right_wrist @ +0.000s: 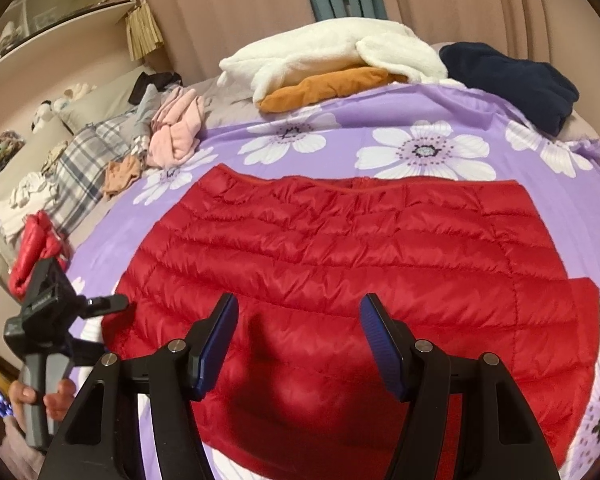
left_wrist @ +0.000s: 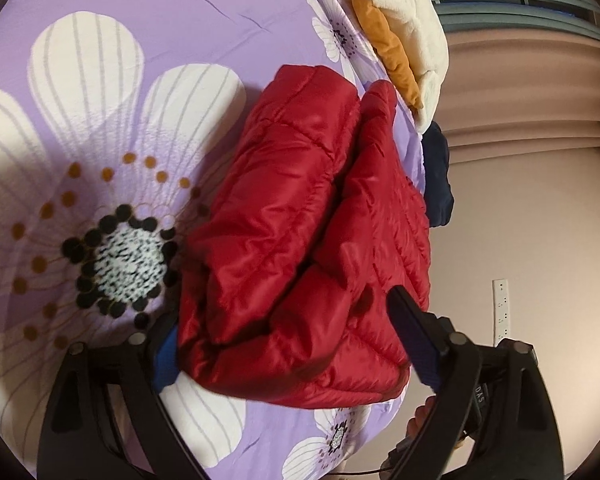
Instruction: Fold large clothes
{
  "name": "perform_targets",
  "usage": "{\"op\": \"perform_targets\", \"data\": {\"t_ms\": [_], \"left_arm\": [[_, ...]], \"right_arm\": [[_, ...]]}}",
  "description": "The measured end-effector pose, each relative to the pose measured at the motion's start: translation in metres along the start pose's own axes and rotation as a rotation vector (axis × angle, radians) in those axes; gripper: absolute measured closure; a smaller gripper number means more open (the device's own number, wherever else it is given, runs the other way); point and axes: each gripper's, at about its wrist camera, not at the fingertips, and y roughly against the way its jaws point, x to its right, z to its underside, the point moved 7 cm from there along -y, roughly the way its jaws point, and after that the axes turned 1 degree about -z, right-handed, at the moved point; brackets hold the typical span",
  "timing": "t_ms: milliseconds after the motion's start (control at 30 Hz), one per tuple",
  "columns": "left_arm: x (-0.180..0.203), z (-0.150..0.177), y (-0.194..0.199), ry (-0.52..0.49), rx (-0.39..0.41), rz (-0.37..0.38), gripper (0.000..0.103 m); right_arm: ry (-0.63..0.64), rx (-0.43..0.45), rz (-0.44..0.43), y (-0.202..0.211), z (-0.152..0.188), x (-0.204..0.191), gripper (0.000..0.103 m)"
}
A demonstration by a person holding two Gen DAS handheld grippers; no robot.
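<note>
Off to the left of the right gripper (right_wrist: 298,344), the left gripper (right_wrist: 36,280) is held in the person's hand (right_wrist: 40,394) and is closed on a bunched fold of the red puffer jacket (right_wrist: 340,264), lifted off the purple floral bedspread (right_wrist: 420,108); its own wrist view shows the slippery quilted fabric wedged between its fingers (left_wrist: 414,336), filling the space ahead of it. Directly in front of and below the right gripper, the jacket's main body lies spread flat, and the right gripper hovers over it with its jaws wide and nothing between them. Beyond the jacket, toward the far edge of the bed, sit a cream fleece (right_wrist: 332,52) piled on an orange garment (right_wrist: 332,86), with a navy garment (right_wrist: 512,80) further right; to the far left lies a heap of pink clothing (right_wrist: 176,132). The risk, as I judge it, is the shiny shell sliding out of the left gripper's pinch if the fold is pulled across quickly, or the puffy layers springing open once released. The right gripper may also catch only the top layer, dragging the body askew.
</note>
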Motion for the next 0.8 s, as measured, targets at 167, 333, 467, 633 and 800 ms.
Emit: {"op": "perform_targets", "data": {"t_ms": [167,333,467,633,800], "left_arm": [[0.005,-0.005,-0.008,-0.011,-0.003,-0.018,0.006],[0.009,-0.008,-0.014,-0.03,-0.011,-0.052,0.006],[0.01,-0.009,-0.019,-0.049,0.0,-0.101,0.007],[0.011,-0.009,-0.019,-0.095,0.025,-0.189,0.02],[0.019,-0.009,-0.017,-0.134,0.061,-0.235,0.033]], "right_arm": [[0.018,-0.005,-0.012,-0.003,0.0,-0.002,0.037],[0.04,0.01,-0.03,-0.01,-0.011,-0.01,0.037],[0.03,0.017,-0.042,-0.022,-0.016,-0.017,0.038],[0.081,-0.037,0.035,-0.049,-0.002,-0.02,0.057],[0.063,-0.059,0.056,-0.059,0.003,-0.011,0.067]]}}
